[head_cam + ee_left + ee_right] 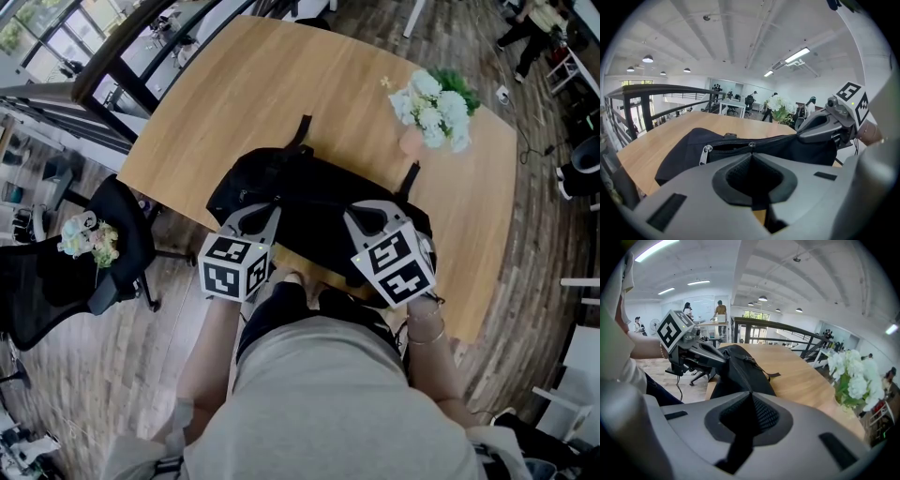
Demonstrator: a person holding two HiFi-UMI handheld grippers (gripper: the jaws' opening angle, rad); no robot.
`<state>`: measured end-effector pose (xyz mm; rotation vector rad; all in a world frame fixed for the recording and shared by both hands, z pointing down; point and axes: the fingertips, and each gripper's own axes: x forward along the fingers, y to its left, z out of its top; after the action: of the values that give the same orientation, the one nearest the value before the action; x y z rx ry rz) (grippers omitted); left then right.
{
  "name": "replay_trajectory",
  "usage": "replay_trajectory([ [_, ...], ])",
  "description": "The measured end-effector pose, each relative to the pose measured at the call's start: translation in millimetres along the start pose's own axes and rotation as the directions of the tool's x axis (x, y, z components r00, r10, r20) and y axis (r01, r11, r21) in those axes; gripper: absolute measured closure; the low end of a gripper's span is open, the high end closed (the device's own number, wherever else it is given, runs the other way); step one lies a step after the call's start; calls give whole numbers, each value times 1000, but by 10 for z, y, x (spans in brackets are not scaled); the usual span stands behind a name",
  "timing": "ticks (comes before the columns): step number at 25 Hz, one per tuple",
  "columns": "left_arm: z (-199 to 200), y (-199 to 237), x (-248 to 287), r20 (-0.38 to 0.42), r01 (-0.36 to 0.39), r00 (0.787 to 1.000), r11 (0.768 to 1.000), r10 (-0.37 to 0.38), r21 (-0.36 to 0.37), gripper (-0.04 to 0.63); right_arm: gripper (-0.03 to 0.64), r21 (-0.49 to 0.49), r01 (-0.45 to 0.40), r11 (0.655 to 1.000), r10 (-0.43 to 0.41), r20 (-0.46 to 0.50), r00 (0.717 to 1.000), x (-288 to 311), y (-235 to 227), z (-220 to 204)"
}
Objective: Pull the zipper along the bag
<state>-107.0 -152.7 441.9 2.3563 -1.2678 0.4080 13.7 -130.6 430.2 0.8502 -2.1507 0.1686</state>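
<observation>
A black bag [309,202] lies on the wooden table [253,94] at its near edge. In the left gripper view a zipper runs along the bag's top, with a silver pull tab [705,154] hanging at its left end and a small slider [751,144] in the middle. My left gripper [265,210] [750,155] is shut on the bag's near-left edge, just below that slider. My right gripper [364,212] [751,393] is shut on the bag's near-right end, with a black strip of fabric running back between its jaws. Each gripper shows in the other's view, pinching the bag [740,371].
A pink vase of white flowers [433,111] [855,380] stands on the table beyond the bag's right end. A black office chair [112,244] sits on the floor to the left. A dark railing [787,326] runs past the table's far side.
</observation>
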Motion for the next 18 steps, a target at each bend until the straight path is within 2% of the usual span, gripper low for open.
replay_trajectory([
  [5, 15, 47, -59, -4, -25, 1000, 999, 25, 37, 577, 589, 5, -11, 1000, 11, 10, 1000, -8, 7, 16],
  [10, 9, 270, -153, 13, -98, 995, 995, 98, 2, 576, 589, 23, -20, 1000, 20, 16, 1000, -6, 6, 13],
  [18, 2, 587, -308, 25, -165, 986, 985, 166, -49, 575, 589, 32, -23, 999, 23, 22, 999, 11, -7, -3],
])
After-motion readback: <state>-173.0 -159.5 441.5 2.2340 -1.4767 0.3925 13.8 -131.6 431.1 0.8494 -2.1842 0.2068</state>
